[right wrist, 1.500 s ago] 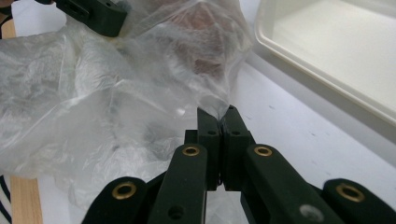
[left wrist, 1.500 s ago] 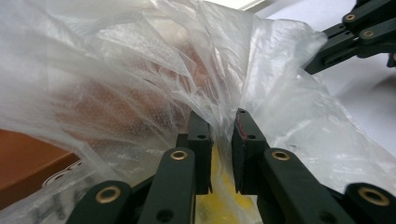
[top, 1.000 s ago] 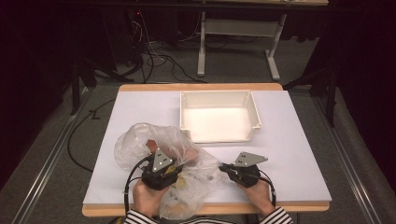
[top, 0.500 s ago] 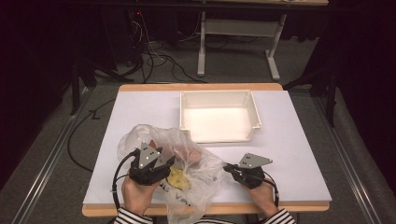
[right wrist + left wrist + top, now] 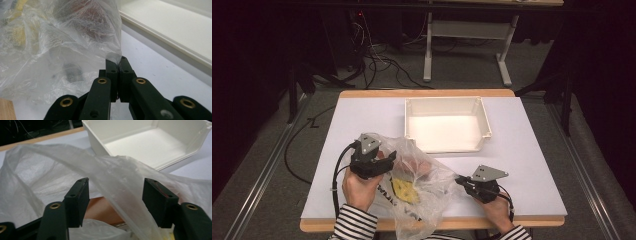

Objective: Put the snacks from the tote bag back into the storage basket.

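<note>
Thin clear plastic bag, crinkled and glossy, lies slumped on the near-middle of the worktop, its lower end hanging over the near edge. Yellow-printed and reddish-brown contents show through the film; what they are I cannot tell.

Left tool: jaws spread, they have just been opening. A twisted fold of bag film runs loose between them, and the pads do not press it. Pads are flat, matte black, rectangular. In the high view the left tool sits at the bag's left side.

Right tool: jaws pressed together, pinching a thin edge of the bag at its right side; film rises taut from the tips.

Bin, white rigid plastic, rectangular, straight walls, smooth inside, stands just beyond the bag, with its near rim close to it. Worktop surface is a matte white sheet with a wood border. Open surface lies right of the bin and behind the bag on the left.
</note>
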Demonstrator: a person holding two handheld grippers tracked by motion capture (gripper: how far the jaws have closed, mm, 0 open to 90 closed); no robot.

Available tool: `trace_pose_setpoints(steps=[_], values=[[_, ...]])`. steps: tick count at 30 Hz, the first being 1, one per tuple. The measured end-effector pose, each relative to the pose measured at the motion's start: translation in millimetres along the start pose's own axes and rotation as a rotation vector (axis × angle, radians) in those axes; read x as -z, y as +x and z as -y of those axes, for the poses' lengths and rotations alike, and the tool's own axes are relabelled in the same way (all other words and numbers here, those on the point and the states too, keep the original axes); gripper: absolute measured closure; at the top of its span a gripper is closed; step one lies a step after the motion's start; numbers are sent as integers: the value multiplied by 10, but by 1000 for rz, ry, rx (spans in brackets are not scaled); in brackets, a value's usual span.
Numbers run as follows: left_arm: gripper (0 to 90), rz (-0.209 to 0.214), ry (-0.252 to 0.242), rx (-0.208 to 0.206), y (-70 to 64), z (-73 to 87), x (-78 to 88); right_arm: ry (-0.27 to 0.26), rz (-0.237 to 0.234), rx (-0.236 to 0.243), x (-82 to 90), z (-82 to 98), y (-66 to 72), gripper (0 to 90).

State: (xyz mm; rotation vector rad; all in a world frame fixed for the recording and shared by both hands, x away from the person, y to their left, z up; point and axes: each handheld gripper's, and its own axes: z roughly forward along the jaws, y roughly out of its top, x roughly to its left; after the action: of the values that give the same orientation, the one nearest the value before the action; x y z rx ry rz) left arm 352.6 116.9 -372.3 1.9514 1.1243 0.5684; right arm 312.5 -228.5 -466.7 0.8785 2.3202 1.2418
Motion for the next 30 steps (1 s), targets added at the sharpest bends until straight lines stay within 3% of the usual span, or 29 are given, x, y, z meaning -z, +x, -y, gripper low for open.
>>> trace_pose_setpoints(steps=[1, 5, 10, 19, 30], values=[[394, 2, 9, 5, 11, 6, -28, 0, 0, 0, 0, 0, 0, 893], [614, 43, 57, -1, 44, 74, -120, -3, 11, -14, 54, 41, -36, 892], [884, 94, 67, -17, 45, 124, -133, -3, 23, -15, 112, 77, -72, 893], [900, 136, 66, -33, 13, 265, -69, -18, 53, -34, 205, 145, -143, 893], [900, 152, 91, 5, 42, 572, -80, -23, 97, -76, 335, 249, -260, 893]])
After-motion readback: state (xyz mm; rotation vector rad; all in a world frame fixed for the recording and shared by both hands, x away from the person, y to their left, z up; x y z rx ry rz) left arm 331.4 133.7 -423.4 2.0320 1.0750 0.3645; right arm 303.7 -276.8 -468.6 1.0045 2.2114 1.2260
